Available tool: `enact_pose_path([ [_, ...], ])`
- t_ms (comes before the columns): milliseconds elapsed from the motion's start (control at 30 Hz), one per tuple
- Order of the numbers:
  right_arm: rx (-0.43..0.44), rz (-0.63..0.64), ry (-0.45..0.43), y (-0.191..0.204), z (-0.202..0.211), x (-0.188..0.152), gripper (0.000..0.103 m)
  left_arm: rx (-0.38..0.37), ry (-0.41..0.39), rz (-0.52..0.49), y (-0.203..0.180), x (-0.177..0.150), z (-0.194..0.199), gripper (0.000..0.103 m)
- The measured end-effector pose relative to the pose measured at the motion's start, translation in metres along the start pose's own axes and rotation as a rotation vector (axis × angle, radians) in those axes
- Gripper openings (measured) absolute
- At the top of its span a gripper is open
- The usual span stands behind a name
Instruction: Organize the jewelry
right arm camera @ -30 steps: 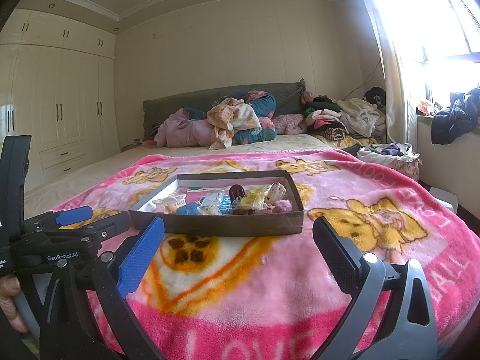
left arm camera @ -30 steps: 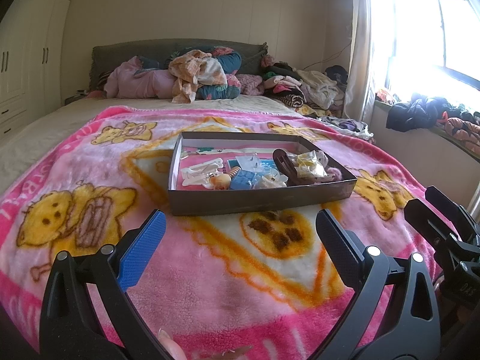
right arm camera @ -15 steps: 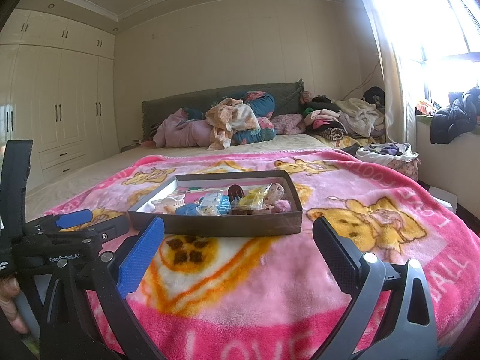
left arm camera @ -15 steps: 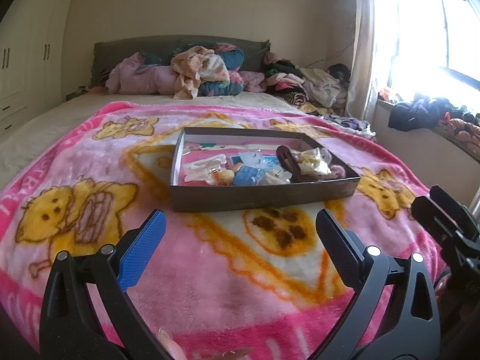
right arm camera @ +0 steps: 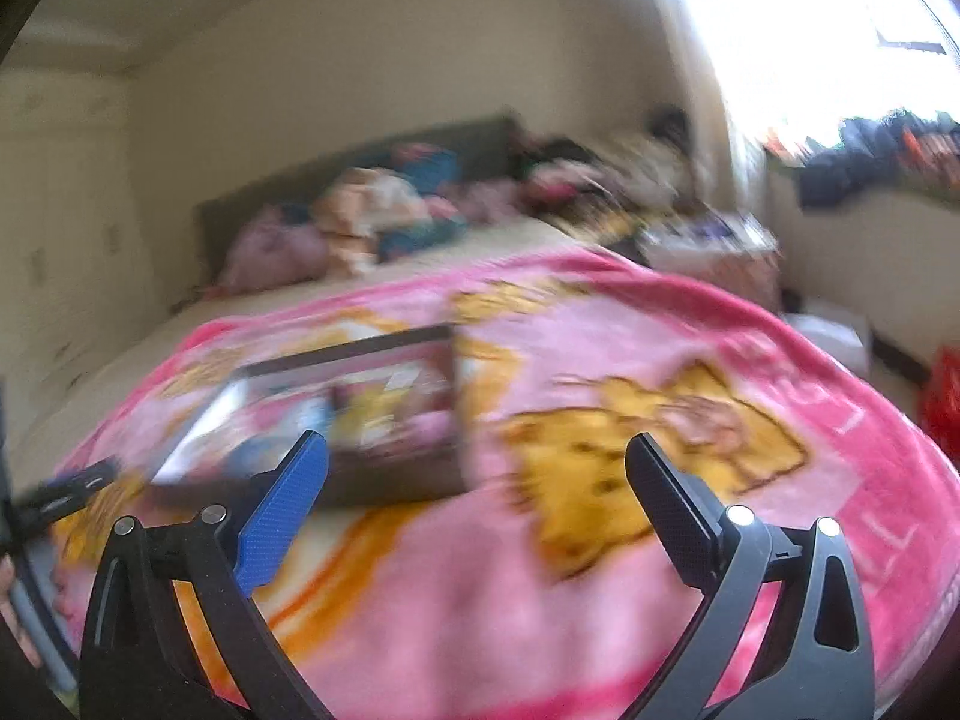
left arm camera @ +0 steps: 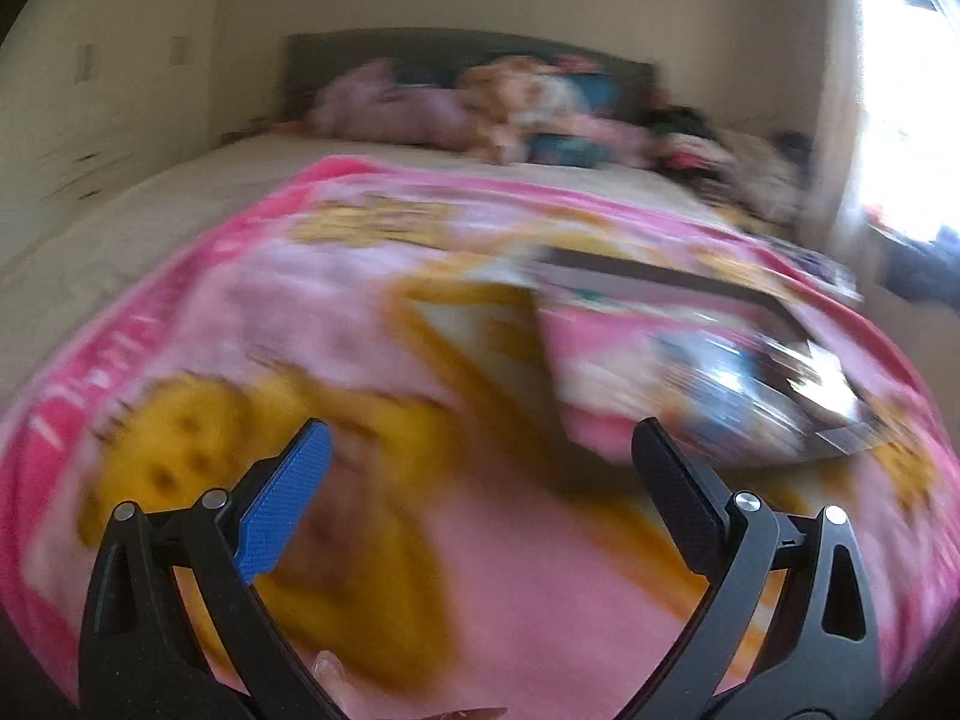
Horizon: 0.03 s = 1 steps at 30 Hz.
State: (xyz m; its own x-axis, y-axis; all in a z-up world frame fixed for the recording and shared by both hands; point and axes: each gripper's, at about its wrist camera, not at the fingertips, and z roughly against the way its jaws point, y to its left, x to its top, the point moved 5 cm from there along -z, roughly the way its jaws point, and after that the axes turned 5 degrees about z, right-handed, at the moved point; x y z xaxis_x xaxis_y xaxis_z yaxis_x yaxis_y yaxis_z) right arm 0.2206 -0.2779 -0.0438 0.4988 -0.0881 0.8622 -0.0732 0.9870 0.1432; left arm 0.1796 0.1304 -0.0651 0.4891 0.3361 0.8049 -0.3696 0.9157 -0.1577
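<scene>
A shallow dark cardboard box (left arm camera: 774, 306) of jewelry and hair pieces lies on the pink cartoon blanket (left arm camera: 492, 570). Both views are motion-blurred. In the left wrist view the box sits ahead and to the right of my left gripper (left arm camera: 480, 450), which is open and empty. In the right wrist view the box (right arm camera: 354, 354) sits ahead and to the left of my right gripper (right arm camera: 477, 456), also open and empty. The contents are a blur of blue, yellow and pink. The left gripper's tip (right arm camera: 72, 483) shows at that view's left edge.
The blanket (right arm camera: 600, 600) covers the bed's near half. Piled clothes and pillows (left arm camera: 510, 102) lie at the headboard. A bright window (right arm camera: 810, 18) and a clothes-strewn ledge (right arm camera: 888, 150) are to the right. White wardrobes (left arm camera: 78, 114) stand at left.
Both grippers have swung closer over the bed. The left view has turned leftward, the right view rightward, so the box has shifted sideways. Both stay open. The box has not moved.
</scene>
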Motion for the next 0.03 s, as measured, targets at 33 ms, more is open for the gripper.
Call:
enact_pose_path([
  [33, -0.025, -0.006, 0.048, -0.0125, -0.0182, 0.0065, 0.097, 0.035, 0.011, 0.018, 0.0121, 0.0092, -0.0133, 0.091],
])
